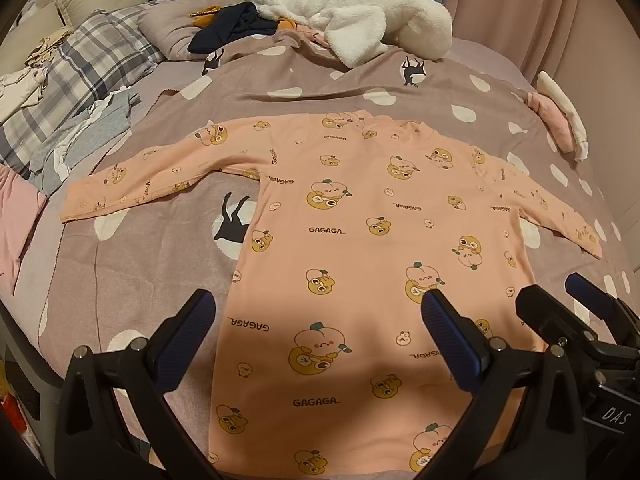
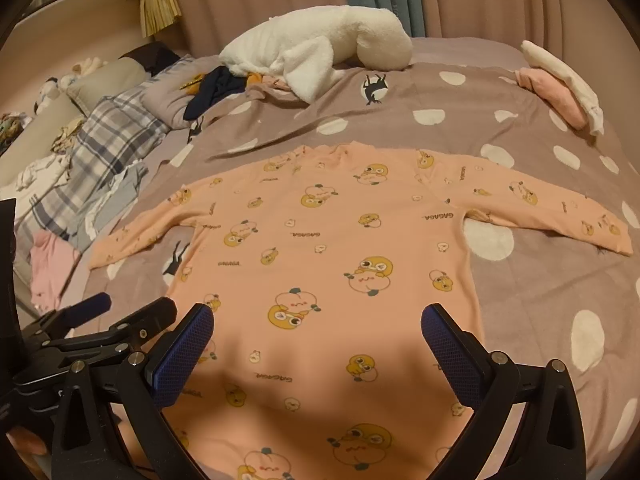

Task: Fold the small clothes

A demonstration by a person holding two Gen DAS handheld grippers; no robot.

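- Pink long-sleeve top (image 1: 360, 248) lies flat on the bed's grey spotted duvet (image 1: 160, 272), unfolded, both sleeves spread sideways, neck at the far end, hem nearest the cameras.
- Print: yellow/cream cartoon characters and "GAGAGA" text.
- Left tongs (image 1: 318, 306): spread apart, empty, above the hem.
- Right tongs (image 2: 317, 320): also apart, empty, just beside the left.
- White fleece (image 2: 316, 52) heaped at the far end of the bed.

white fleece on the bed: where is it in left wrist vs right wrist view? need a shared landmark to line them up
Left wrist view: the white fleece lies top centre-right, at the far side of the bed, beyond the pink shirt.
Right wrist view: the white fleece lies top centre, again beyond the pink shirt.
Shared landmark: the dark navy garment bunched just left of the fleece.
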